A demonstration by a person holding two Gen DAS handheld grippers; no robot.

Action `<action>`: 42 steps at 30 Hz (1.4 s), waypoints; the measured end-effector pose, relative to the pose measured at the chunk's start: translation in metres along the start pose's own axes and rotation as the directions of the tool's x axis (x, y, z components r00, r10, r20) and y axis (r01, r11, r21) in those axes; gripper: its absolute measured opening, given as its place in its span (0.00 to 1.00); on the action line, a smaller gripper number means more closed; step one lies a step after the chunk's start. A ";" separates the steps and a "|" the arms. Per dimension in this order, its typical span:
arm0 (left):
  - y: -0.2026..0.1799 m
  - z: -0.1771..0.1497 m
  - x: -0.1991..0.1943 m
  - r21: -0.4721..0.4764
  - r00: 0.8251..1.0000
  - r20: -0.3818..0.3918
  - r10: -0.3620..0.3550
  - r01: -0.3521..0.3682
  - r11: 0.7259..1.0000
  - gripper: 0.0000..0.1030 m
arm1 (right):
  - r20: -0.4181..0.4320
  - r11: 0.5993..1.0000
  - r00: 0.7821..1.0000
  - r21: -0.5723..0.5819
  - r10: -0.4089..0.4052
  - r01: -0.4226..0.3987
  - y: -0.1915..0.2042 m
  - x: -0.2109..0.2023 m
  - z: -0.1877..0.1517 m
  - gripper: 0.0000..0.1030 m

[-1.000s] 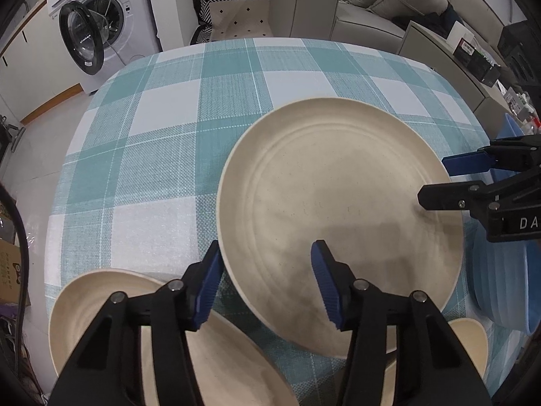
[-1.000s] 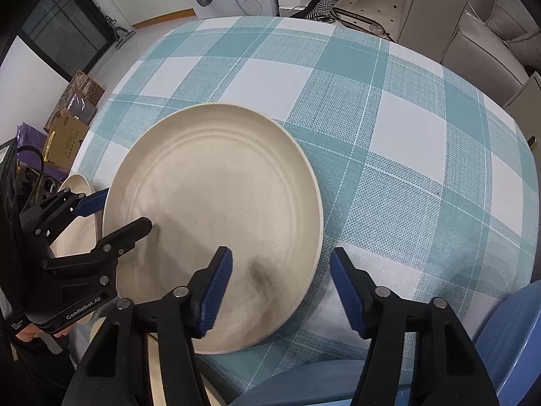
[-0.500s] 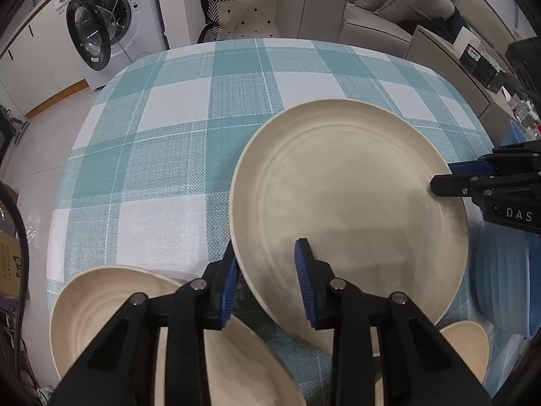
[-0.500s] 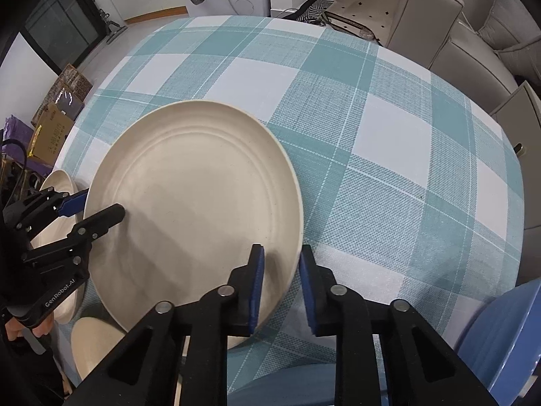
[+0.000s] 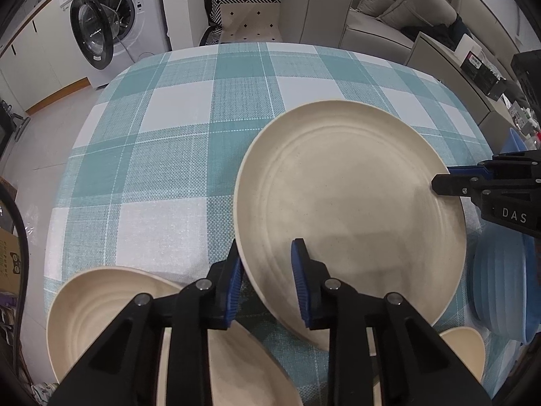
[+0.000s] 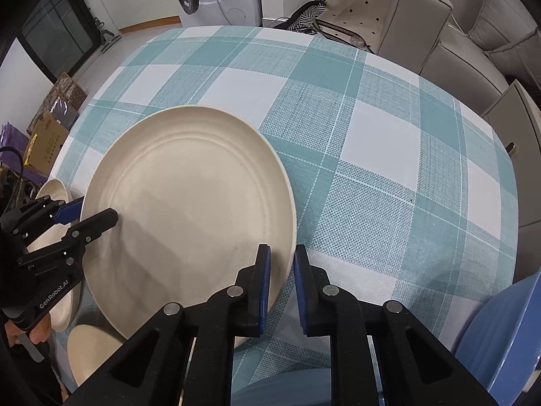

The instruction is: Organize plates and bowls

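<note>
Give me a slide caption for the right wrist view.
Both tongs, right and left, grip opposite rims of a large cream plate over a teal checked tablecloth.

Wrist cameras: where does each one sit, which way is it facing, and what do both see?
Left wrist: on the left gripper, looking across the teal checked tablecloth toward the white washing machine; jaws straddle the large round cream plate's near-left rim; right gripper enters at right.
Right wrist: on the right gripper, facing the grey sofa; jaws closed on that plate's rim; left gripper at left.
Shared: the plate, both grippers, the tablecloth, the washing machine.
</note>
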State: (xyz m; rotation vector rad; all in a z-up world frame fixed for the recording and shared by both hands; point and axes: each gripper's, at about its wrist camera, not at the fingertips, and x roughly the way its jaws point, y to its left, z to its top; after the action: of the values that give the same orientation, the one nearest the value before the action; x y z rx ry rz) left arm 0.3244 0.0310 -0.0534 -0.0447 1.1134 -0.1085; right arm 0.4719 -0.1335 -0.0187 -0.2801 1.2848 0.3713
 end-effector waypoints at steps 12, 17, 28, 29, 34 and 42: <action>0.001 0.001 -0.018 -0.015 0.999 0.043 -0.010 0.011 1.000 0.25 | 0.062 1.000 0.998 0.011 -0.001 0.001 0.000 -0.021 -0.003 0.14; 0.002 0.002 -0.028 -0.029 0.998 0.063 -0.022 0.024 0.999 0.25 | 0.091 1.000 0.996 0.014 -0.002 0.001 0.001 -0.035 -0.005 0.14; 0.003 -0.001 -0.051 -0.032 0.994 0.109 -0.027 0.030 0.999 0.24 | 0.135 1.000 0.991 0.015 0.006 -0.008 0.006 -0.060 -0.010 0.14; 0.003 -0.001 -0.054 -0.033 0.993 0.114 -0.026 0.029 0.999 0.24 | 0.136 1.000 0.991 0.012 0.006 -0.007 0.008 -0.062 -0.011 0.14; 0.005 -0.004 -0.067 -0.034 0.990 0.137 -0.023 0.028 0.999 0.24 | 0.155 1.000 0.988 -0.001 0.010 -0.010 0.014 -0.075 -0.011 0.14; 0.005 -0.013 -0.091 -0.032 0.985 0.173 -0.024 0.030 0.999 0.24 | 0.201 1.000 0.979 -0.008 0.030 -0.029 0.021 -0.099 -0.023 0.14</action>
State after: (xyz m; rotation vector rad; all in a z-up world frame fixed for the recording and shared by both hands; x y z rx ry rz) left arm 0.2739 0.0460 0.0216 -0.0987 0.9415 -0.1079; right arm 0.4192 -0.1354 0.0712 -0.2220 1.0905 0.4173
